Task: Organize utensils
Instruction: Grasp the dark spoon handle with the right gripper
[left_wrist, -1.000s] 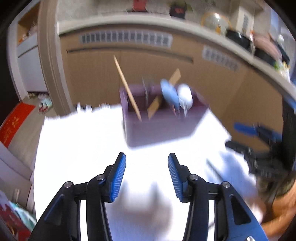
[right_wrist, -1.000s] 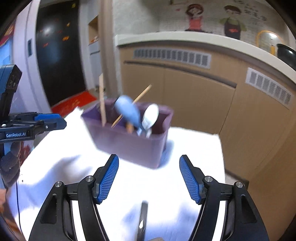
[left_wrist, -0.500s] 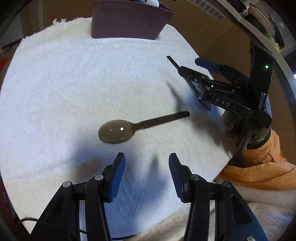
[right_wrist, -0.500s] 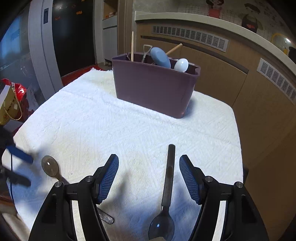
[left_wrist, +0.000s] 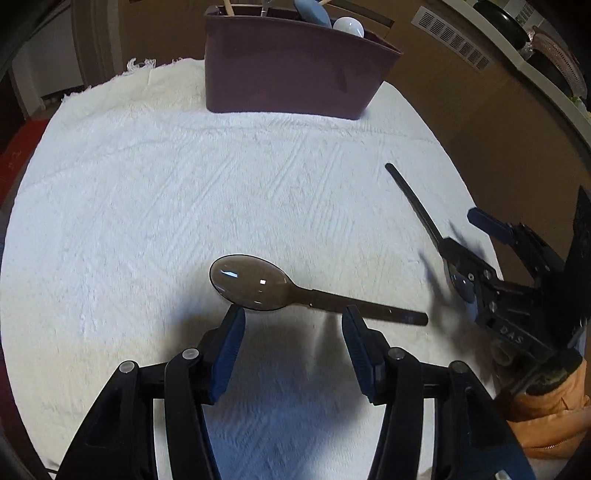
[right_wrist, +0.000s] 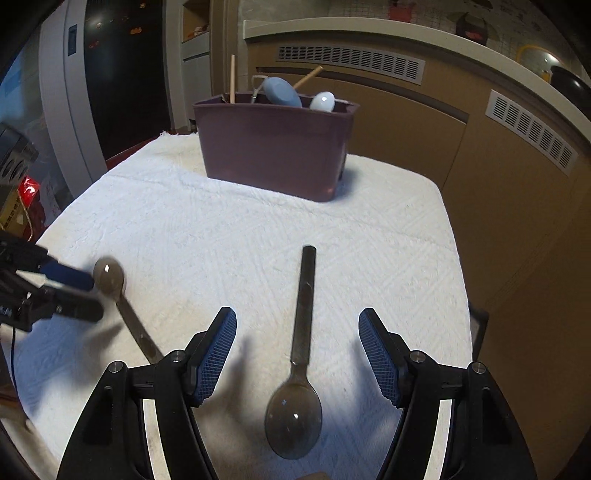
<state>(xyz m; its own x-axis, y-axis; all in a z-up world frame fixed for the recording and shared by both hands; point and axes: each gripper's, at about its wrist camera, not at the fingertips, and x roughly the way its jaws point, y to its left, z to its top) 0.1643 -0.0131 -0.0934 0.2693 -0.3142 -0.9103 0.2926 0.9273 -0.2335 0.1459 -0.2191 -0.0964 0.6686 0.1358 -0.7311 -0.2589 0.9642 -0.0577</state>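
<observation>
Two dark spoons lie on the white towel (left_wrist: 147, 206), and we take the left wrist view first. Our left gripper (left_wrist: 292, 322) hangs over the nearer spoon (left_wrist: 295, 291), which rests flat with its bowl to the left and its handle running right. The jaws have just been opening; they stand apart with the blue pads clear of the spoon, whose neck lies just beyond the gap between the tips. Nothing is pinched. Off to the right we catch the right gripper (left_wrist: 476, 236), blurred, above the second spoon (left_wrist: 415, 201), with an orange sleeve (left_wrist: 554, 413) below it. At the far edge of the towel stands the purple bin (left_wrist: 291, 70), with utensils poking out of its top.

Now the right wrist view. Our right gripper (right_wrist: 297, 341) is spread wide, and the second spoon (right_wrist: 301, 339) lies flat between the pads, handle pointing away toward the bin (right_wrist: 273, 147), bowl nearest us. Neither pad touches it. On the left, the left gripper (right_wrist: 77, 291) shows blurred beside the bowl of the other spoon (right_wrist: 110, 282). Inside the bin we make out a blue spoon (right_wrist: 282, 91), a white spoon (right_wrist: 322, 101) and wooden sticks (right_wrist: 232, 79).
</observation>
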